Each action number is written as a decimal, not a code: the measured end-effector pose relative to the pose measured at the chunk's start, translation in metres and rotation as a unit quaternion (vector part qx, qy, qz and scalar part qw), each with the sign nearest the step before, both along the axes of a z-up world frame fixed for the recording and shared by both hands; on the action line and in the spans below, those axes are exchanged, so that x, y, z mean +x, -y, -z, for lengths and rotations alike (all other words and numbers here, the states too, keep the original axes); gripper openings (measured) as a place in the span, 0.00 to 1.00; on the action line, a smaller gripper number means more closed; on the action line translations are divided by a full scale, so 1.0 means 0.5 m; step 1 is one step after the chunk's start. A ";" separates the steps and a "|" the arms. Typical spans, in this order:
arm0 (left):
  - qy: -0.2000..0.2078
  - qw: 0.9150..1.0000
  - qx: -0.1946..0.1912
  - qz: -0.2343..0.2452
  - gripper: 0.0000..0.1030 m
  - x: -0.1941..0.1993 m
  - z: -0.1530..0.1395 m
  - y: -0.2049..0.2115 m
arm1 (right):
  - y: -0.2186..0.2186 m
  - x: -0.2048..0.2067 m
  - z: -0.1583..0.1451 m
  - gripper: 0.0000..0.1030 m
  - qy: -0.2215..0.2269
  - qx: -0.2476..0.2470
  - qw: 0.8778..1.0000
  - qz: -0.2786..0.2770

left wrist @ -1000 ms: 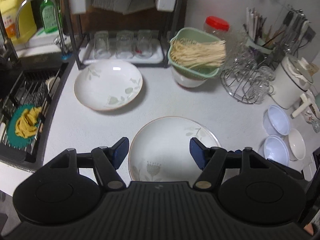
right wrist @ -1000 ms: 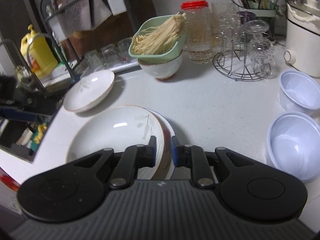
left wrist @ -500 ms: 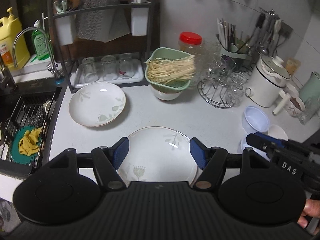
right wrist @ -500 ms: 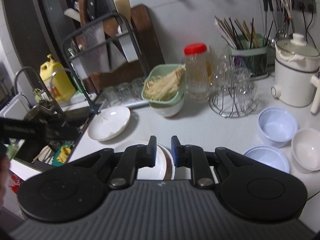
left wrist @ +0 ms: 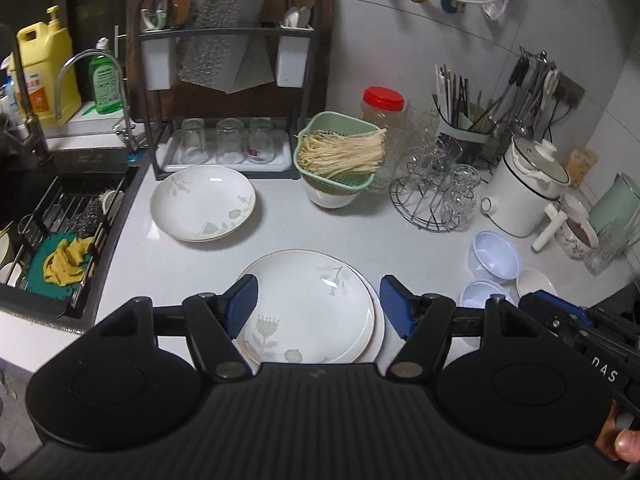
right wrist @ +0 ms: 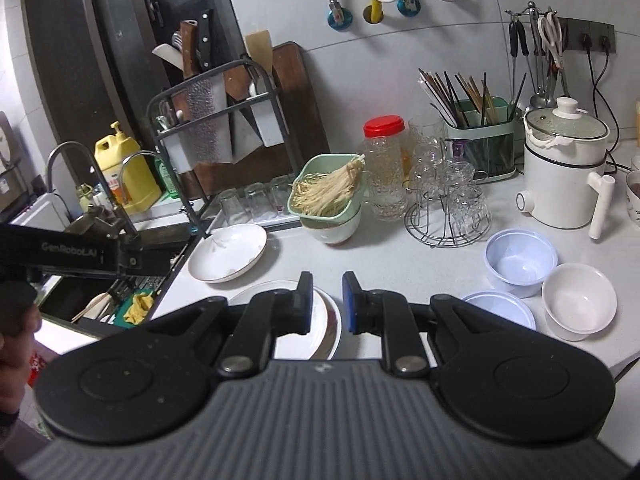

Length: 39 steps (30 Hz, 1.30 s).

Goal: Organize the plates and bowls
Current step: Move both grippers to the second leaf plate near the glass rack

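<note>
Now both grippers sit higher and farther back from the white countertop (left wrist: pixel 408 240) than a second ago, so more of the wall and the knife rack (left wrist: pixel 224 40) shows in each view. On the counter's near edge the two stacked plates (left wrist: pixel 316 304) lie flat, the upper one shifted slightly left so the lower one's rim peeks out on the right; a second ago the right gripper had that upper plate tilted between its fingers. A third, deeper plate (left wrist: pixel 202 208) rests alone beside the sink. The left gripper (left wrist: pixel 318 306) hangs above the stack with its blue pads wide apart, gripping nothing. The right gripper (right wrist: pixel 327 302) hovers over the stack's right rim, its fingers parted by a narrow gap, free of the plate. Two pale blue bowls (right wrist: pixel 520 258) and a white bowl (right wrist: pixel 578 300) cluster together to the right.
</note>
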<state>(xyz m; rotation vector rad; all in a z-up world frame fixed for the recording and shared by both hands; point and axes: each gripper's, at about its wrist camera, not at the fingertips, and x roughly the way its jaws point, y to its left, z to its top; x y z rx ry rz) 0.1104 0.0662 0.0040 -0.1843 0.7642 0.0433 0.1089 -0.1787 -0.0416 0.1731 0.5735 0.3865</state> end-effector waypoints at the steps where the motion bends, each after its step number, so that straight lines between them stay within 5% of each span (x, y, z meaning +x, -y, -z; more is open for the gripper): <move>1: 0.004 1.000 0.001 -0.006 0.70 -0.010 -0.001 -0.001 | 0.003 -0.002 -0.001 0.19 -0.001 -0.001 1.000 -0.003; 17: -0.020 0.997 -0.025 -0.075 0.70 -0.064 0.048 -0.046 | -0.011 -0.015 0.029 0.19 -0.040 -0.033 0.997 -0.062; 39: -0.056 0.997 -0.030 -0.054 0.76 0.143 0.097 -0.202 | -0.161 0.128 0.062 0.19 -0.068 -0.072 0.993 -0.062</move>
